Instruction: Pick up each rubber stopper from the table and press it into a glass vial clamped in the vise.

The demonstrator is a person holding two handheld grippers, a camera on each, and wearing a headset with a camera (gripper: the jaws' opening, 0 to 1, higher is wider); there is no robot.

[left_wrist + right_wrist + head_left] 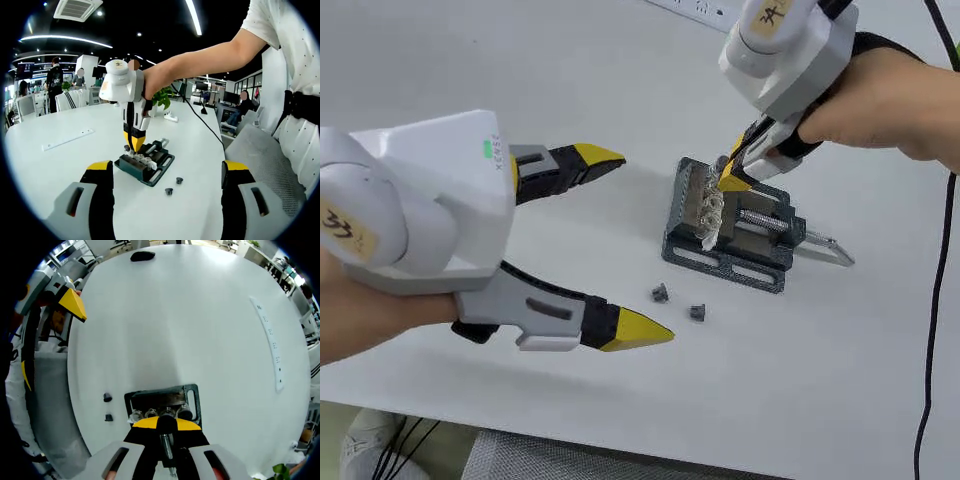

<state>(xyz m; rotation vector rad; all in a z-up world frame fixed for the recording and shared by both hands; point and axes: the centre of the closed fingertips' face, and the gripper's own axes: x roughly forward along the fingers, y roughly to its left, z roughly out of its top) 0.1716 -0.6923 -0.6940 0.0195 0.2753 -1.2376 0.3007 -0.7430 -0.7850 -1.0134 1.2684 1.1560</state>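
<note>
A dark metal vise [760, 262] stands on the white table and clamps a row of small glass vials [712, 210]. My right gripper [732, 182] points down right over the vials. In the right gripper view its yellow tips [166, 423] are shut on a dark rubber stopper [167, 421] just above the vial row [151, 413]; the vial at the right end [185, 413] holds a dark stopper. Two loose stoppers [660, 293] [697, 313] lie on the table in front of the vise. My left gripper [620, 243] hovers open and holds nothing, left of the vise.
A white power strip [270, 340] lies further back on the table, and a black cable [930, 300] hangs along the right edge. The table's near edge runs just below my left gripper. People and office desks fill the background of the left gripper view.
</note>
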